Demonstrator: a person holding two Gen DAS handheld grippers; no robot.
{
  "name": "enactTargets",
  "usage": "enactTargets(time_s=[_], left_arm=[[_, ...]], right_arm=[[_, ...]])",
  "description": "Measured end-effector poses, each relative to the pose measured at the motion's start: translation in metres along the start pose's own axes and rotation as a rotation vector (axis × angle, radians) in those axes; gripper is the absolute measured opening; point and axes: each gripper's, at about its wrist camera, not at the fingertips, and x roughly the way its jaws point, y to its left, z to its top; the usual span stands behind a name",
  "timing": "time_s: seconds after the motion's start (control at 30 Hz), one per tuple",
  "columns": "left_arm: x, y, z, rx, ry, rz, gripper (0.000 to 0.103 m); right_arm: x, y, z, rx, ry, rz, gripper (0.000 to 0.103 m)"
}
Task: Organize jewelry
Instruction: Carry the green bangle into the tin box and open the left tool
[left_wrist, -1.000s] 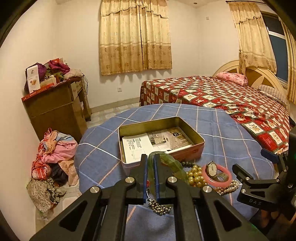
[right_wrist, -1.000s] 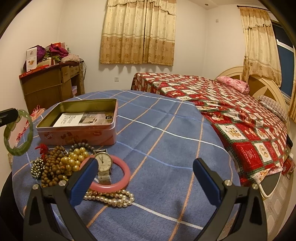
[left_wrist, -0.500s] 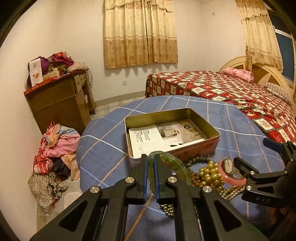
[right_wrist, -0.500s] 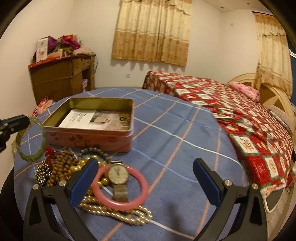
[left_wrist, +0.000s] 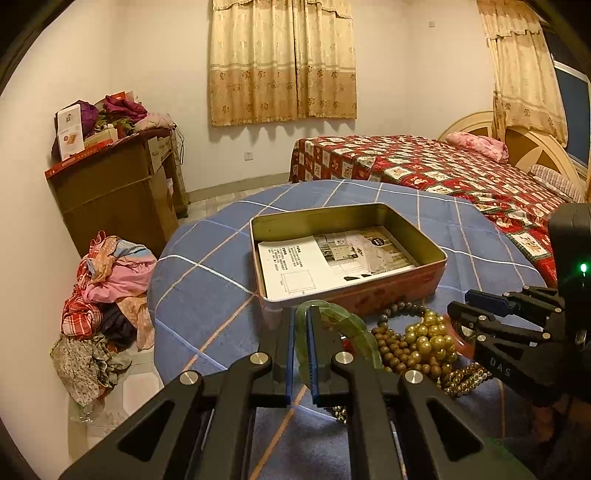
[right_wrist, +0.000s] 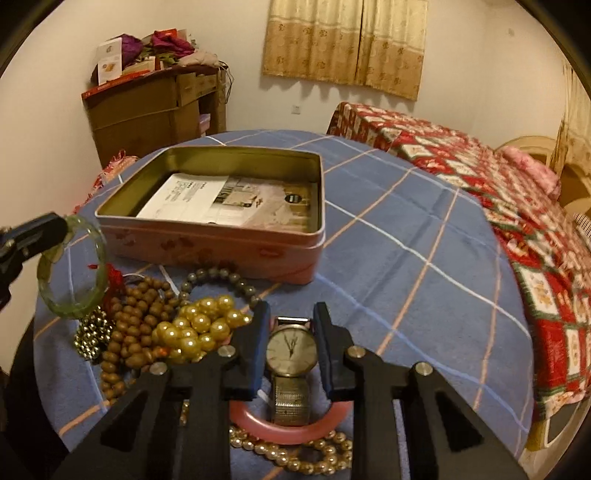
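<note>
Left gripper pinches green bangle, raised beside open tin. Right gripper, jaws just closing, angled down, brackets wristwatch on pink bangle; contact unclear.

The open tin sits mid-bench with nothing above its mouth, only paper flat on its floor. In front of it the bead heap crowds the near edge. To the right, the blue-checked bench lies bare toward the bed.
</note>
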Motion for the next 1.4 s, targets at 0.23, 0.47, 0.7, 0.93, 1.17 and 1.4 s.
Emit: enactTargets(time_s=[0.23, 0.47, 0.7, 0.93, 1.17, 1.4], left_arm=[[-0.009, 0.000, 0.005, 0.001, -0.022, -0.004, 0.005], [-0.017, 0.000, 0.014, -0.001, -0.046, -0.005, 0.005], [-0.016, 0.006, 0.029, -0.003, -0.064, 0.009, 0.005], [-0.011, 0.008, 0.050, 0.008, -0.092, 0.018, 0.005], [0.010, 0.010, 0.069, 0.035, -0.099, 0.069, 0.005], [0.031, 0.015, 0.079, 0.045, -0.082, 0.103, 0.006]], right_arm=[[-0.024, -0.006, 0.004, 0.015, -0.072, 0.012, 0.023], [-0.050, -0.013, 0.022, 0.026, -0.153, 0.014, 0.023], [-0.051, -0.014, 0.040, 0.022, -0.185, 0.023, 0.023], [-0.053, -0.013, 0.060, 0.004, -0.213, 0.037, 0.023], [-0.047, -0.007, 0.081, -0.016, -0.236, 0.045, 0.023], [-0.021, -0.001, 0.093, -0.032, -0.220, 0.026, 0.023]])
